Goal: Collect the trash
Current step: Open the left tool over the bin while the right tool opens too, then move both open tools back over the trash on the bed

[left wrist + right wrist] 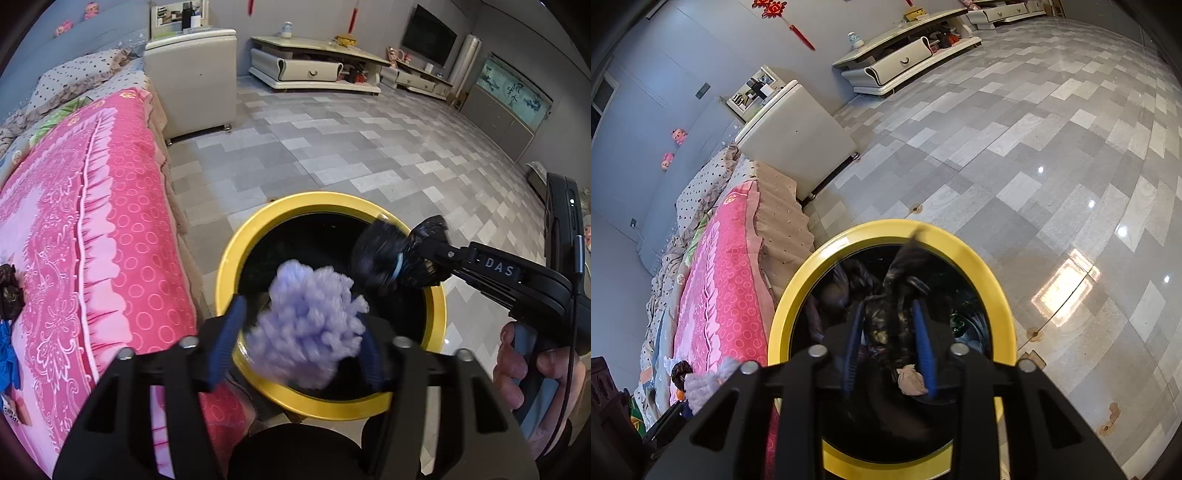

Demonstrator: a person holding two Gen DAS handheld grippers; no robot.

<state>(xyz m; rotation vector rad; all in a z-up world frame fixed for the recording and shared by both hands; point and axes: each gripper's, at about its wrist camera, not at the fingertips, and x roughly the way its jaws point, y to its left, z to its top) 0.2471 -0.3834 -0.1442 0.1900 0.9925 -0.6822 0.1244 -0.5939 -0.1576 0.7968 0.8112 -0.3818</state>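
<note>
A yellow-rimmed trash bin (229, 266) with a dark inside stands on the floor beside the bed; it also shows in the right wrist view (964, 254). My left gripper (301, 343) hangs over the bin's near rim with its jaws apart; a fluffy lavender yarn ball (310, 325) sits between them, blurred. My right gripper (890, 332) is over the bin with a crumpled black plastic bag (890, 317) between its fingers. In the left wrist view the right gripper (406, 258) reaches in from the right with the black bag (380, 254).
A bed with a pink blanket (92, 240) lies left of the bin, with a small black bag (9, 295) and a blue item (7, 354) on it. A white cabinet (195, 81) and a low TV stand (314, 66) stand farther back on the tiled floor (351, 147).
</note>
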